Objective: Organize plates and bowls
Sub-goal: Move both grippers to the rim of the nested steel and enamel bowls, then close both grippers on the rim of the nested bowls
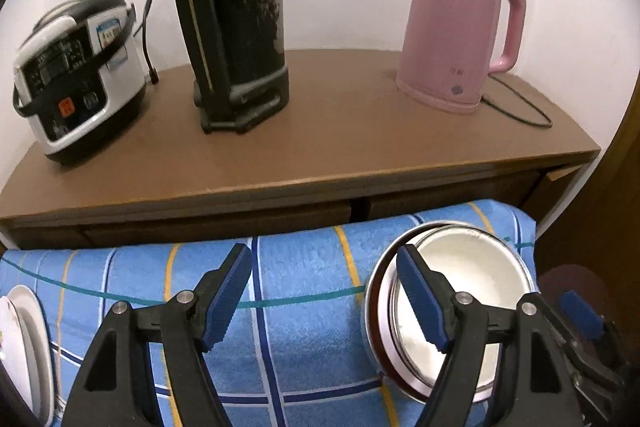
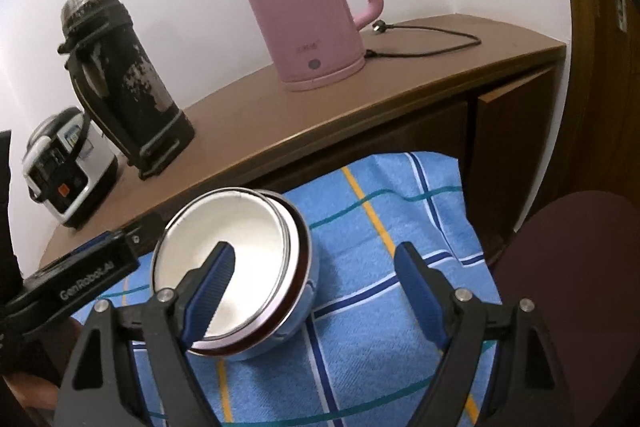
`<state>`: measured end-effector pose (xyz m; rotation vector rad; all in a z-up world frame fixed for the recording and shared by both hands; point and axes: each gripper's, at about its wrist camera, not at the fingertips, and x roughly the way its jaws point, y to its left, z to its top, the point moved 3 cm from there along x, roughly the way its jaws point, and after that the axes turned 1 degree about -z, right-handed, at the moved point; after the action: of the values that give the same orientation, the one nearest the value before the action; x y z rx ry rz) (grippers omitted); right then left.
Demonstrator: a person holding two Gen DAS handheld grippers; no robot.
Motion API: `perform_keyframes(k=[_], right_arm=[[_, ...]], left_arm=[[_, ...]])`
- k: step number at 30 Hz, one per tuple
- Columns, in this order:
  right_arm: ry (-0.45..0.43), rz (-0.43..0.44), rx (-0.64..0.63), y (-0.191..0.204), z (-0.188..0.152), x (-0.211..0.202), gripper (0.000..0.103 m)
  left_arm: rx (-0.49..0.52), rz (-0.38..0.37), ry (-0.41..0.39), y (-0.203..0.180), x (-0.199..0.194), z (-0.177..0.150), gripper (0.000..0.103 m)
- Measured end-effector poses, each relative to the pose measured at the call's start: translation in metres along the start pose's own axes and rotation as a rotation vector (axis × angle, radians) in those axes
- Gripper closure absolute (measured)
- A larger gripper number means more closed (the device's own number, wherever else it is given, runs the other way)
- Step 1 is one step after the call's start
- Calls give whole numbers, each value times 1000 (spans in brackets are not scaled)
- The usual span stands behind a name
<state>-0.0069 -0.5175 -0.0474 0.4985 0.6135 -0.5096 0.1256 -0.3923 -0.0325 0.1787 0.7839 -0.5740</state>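
One brown cabinet [image 1: 304, 147] runs along the white wall, and in front of it sits one surface draped in a blue checked cloth [image 1: 304, 307] with yellow, teal and navy lines. Up on the cabinet top I count three appliances: one tall black thermos [image 1: 236, 23] with worn paint, one pink kettle [image 1: 456, 27] with its black cord [image 1: 516, 103] trailing to the side, and one white-and-black rice cooker [image 1: 76, 75] at the far left.

Down on the cloth, the dishes. At the right end there's a nested stack of bowls [image 2: 240, 267], at least two, possibly three by the rims; the exact count is hard to read. The inside is plain white, the rims are thin metal-looking bands with a dark red edge, and the outer wall is pale blue-white. The stack is tipped, mouth facing toward the grippers and slightly upward, with the base resting on the cloth. At the left edge of the left wrist view are white plates [image 1: 24, 351], two rims showing, lying at the cloth's left end, cut off by the frame.

Two grippers, both with blue-padded fingers. The left gripper [image 1: 324, 295] is spread wide, holding nothing, its right finger overlapping the bowls. The right gripper [image 2: 312, 291] is likewise wide apart and empty, its left finger in front of the bowl's mouth.
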Motion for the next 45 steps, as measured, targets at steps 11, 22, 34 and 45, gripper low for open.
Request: perform_keyframes(k=[11, 22, 34, 45], right_arm=[[37, -8, 1, 2, -7, 16, 40], [41, 16, 53, 2, -10, 27, 45], [73, 54, 94, 6, -12, 36, 66], [98, 2, 52, 14, -13, 32, 69]], left_arm=[[20, -35, 25, -8, 12, -12, 26], [-37, -49, 54, -5, 28, -18, 26], [-54, -169, 72, -17, 29, -20, 78], [-41, -137, 91, -19, 21, -26, 79]])
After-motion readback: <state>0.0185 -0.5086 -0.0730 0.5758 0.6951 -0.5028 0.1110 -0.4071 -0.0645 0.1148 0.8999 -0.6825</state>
